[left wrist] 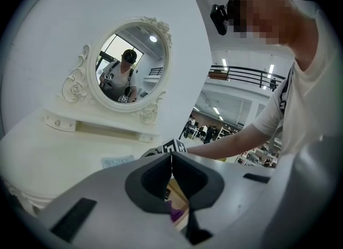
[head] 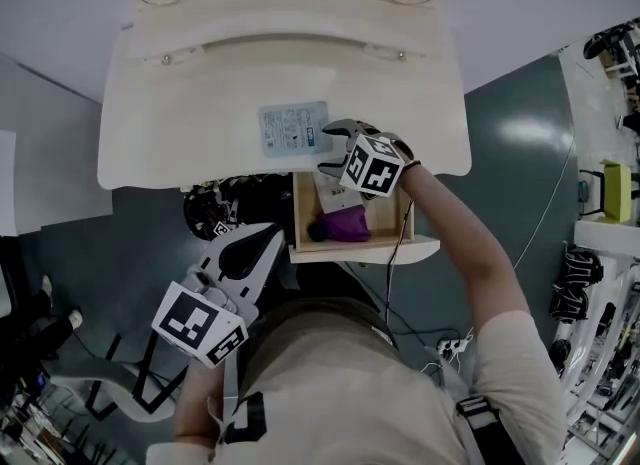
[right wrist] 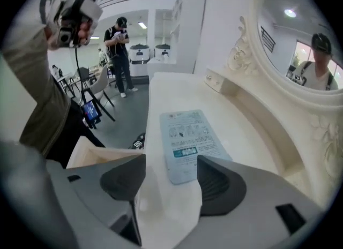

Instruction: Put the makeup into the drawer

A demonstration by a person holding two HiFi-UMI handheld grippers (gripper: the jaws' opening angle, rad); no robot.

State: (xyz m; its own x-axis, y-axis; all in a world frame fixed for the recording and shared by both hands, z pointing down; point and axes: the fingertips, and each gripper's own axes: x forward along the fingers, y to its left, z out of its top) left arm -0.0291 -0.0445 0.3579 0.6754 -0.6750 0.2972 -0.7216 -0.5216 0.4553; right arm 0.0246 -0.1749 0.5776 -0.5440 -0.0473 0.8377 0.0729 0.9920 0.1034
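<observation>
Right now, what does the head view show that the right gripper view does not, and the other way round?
Only the head view: the purple thing inside the open drawer, and the left gripper. Only the right gripper view: the mirror glass and a person standing in the room. Both: the pale blue packet on the white table.

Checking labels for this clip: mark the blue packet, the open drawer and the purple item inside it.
blue packet (head: pixel 293 129), head view, middle of its printed face.
open drawer (head: pixel 340 251), head view, its front panel.
purple item (head: pixel 347 223), head view, its middle.
</observation>
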